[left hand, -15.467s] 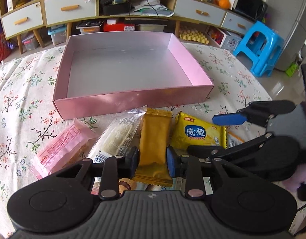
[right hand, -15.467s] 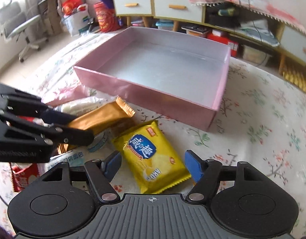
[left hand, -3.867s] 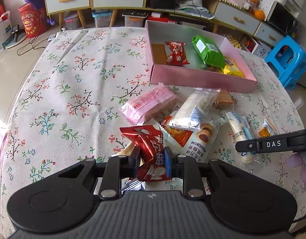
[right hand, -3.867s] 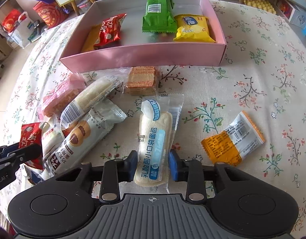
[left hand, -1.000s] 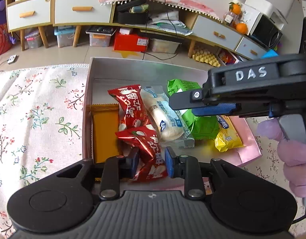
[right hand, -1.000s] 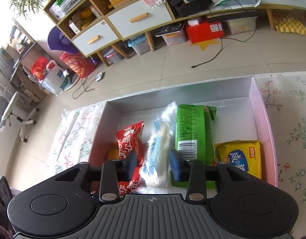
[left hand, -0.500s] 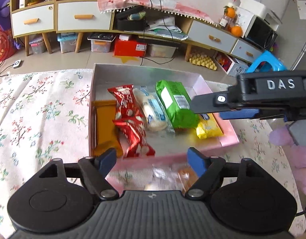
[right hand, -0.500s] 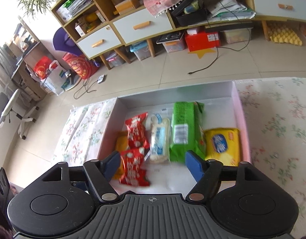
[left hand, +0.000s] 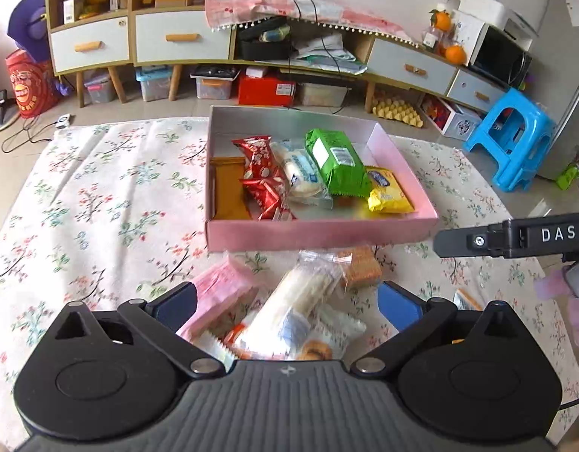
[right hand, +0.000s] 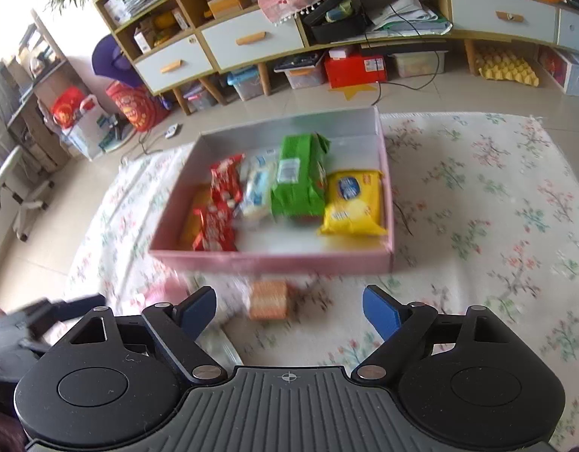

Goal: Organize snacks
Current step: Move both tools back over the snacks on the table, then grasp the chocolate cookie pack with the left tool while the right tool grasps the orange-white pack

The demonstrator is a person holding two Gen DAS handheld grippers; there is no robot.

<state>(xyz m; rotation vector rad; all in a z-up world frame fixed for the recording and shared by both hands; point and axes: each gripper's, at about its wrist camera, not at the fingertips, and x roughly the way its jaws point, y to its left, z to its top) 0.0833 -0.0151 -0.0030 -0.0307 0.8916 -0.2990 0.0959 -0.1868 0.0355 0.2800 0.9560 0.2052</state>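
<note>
The pink box (left hand: 319,232) (right hand: 274,261) holds an orange pack (left hand: 229,192), two red packs (left hand: 261,177), a white roll pack (left hand: 302,177), a green pack (left hand: 336,162) and a yellow pack (left hand: 387,190). My left gripper (left hand: 287,301) is open and empty, above loose snacks in front of the box: a pink pack (left hand: 221,293), a clear cream roll pack (left hand: 300,297) and a wafer pack (left hand: 359,267). My right gripper (right hand: 289,307) is open and empty, over the wafer pack (right hand: 268,299). It also shows in the left wrist view (left hand: 511,239).
The floral tablecloth (left hand: 101,207) covers the table. Behind it are a cabinet with drawers (left hand: 176,41), storage bins on the floor and a blue stool (left hand: 511,139) at the right. Another orange pack (left hand: 464,299) lies by the right finger.
Both grippers, open since half a second ago after letting go of the red pack and the white roll pack in the box, have pulled back to the loose snacks.
</note>
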